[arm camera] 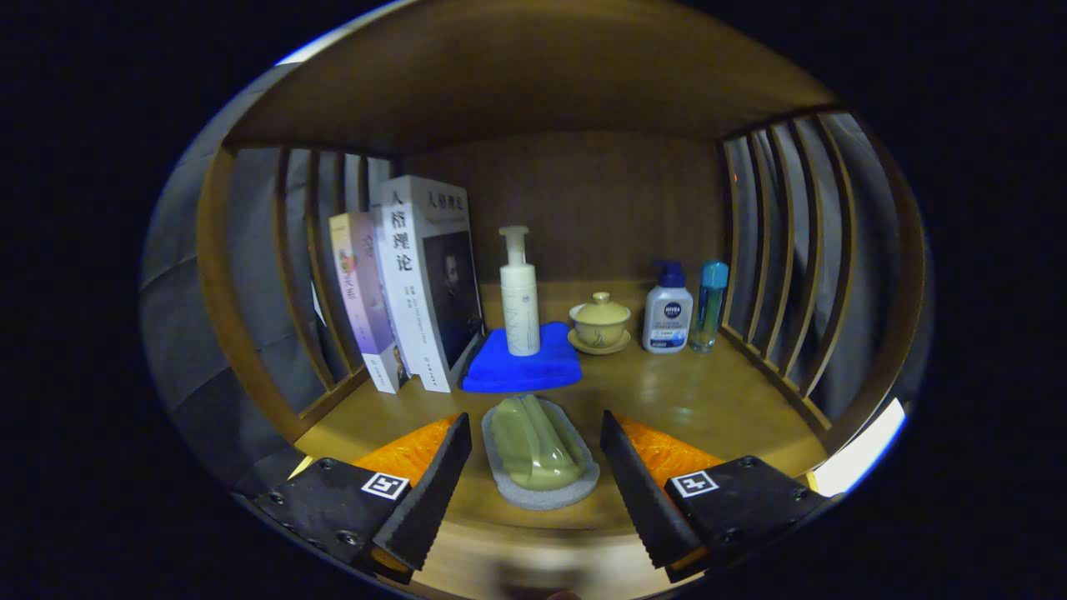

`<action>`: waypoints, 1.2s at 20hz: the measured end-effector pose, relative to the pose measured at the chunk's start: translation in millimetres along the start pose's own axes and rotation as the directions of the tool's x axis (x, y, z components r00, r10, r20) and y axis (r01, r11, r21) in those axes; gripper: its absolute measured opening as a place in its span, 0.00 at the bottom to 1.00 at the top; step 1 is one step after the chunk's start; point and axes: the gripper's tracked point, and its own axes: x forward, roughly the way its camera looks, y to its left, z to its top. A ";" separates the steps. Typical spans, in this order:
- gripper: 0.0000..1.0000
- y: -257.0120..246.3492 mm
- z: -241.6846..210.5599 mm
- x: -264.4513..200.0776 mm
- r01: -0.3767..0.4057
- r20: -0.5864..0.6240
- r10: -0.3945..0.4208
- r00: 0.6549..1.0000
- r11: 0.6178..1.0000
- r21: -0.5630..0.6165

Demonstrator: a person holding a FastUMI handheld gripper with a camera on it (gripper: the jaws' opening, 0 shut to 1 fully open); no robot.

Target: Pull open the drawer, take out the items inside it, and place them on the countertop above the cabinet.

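Tongs (535,454) spread apart, green soap dish (538,454) between them on countertop (692,400)

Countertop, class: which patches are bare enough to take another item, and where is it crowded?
Bare wood lies between the green dish and the slatted right rail, ahead of the open hand-held gripper. The back row is crowded: books, blue cloth, pump bottle, lidded cup.

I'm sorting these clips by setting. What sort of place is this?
Probably a home-style wooden shelf nook with slatted sides. Upright books, a pump bottle on a blue cloth and a lidded teacup suggest it. The open gripper flanks a green item.
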 end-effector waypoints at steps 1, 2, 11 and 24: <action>0.98 1.9 1.5 -13.3 -0.004 0.029 0.005 1.000 1.000 -0.007; 0.98 2.9 3.2 -24.3 -0.006 0.055 0.007 0.998 1.000 -0.014; 0.98 -2.4 -35.4 -123.0 0.006 0.176 0.003 0.984 0.999 -0.052; 0.98 2.7 -113.3 -175.6 0.020 0.180 -0.007 0.984 0.997 -0.074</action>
